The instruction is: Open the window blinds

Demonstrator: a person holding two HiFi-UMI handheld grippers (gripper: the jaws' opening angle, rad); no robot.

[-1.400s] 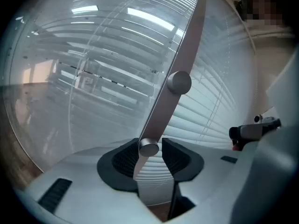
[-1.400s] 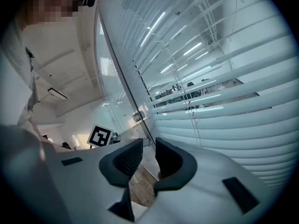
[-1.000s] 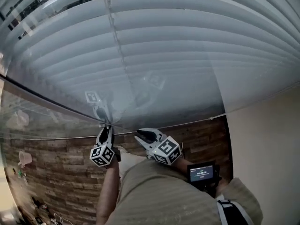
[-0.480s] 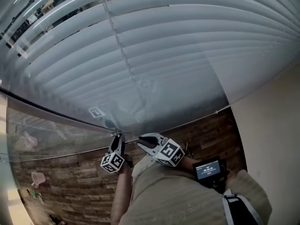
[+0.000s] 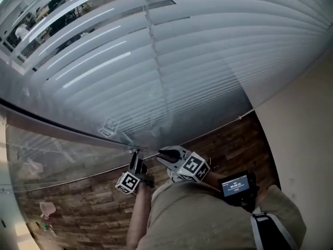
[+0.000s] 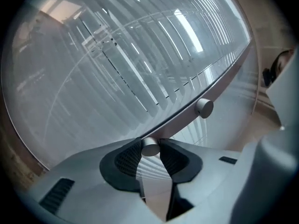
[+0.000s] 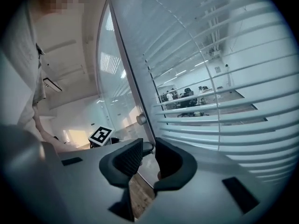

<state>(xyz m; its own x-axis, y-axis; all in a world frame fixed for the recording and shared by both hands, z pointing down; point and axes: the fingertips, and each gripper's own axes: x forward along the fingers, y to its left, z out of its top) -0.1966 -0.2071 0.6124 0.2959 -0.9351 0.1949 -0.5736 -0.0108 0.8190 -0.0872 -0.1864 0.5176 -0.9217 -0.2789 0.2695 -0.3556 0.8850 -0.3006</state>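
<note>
Beside the blinds [image 5: 197, 51], left gripper [image 5: 136, 155] clamps the small knob [image 6: 150, 148] by its rim, likely stiff and slick; right gripper [image 7: 148, 144] hangs part-open, empty.

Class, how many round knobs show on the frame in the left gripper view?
2: one knob gripped by the left gripper, the other further right along the frame. More may be hidden.

Wood-plank floor [image 5: 78, 202] meets a beige wall [image 5: 307, 129]; beyond the glass [image 5: 52, 145], perhaps an office [image 7: 187, 97]

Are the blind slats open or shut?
Open, tilted: an office shows through gaps between the blind slats in the right gripper view.
</note>
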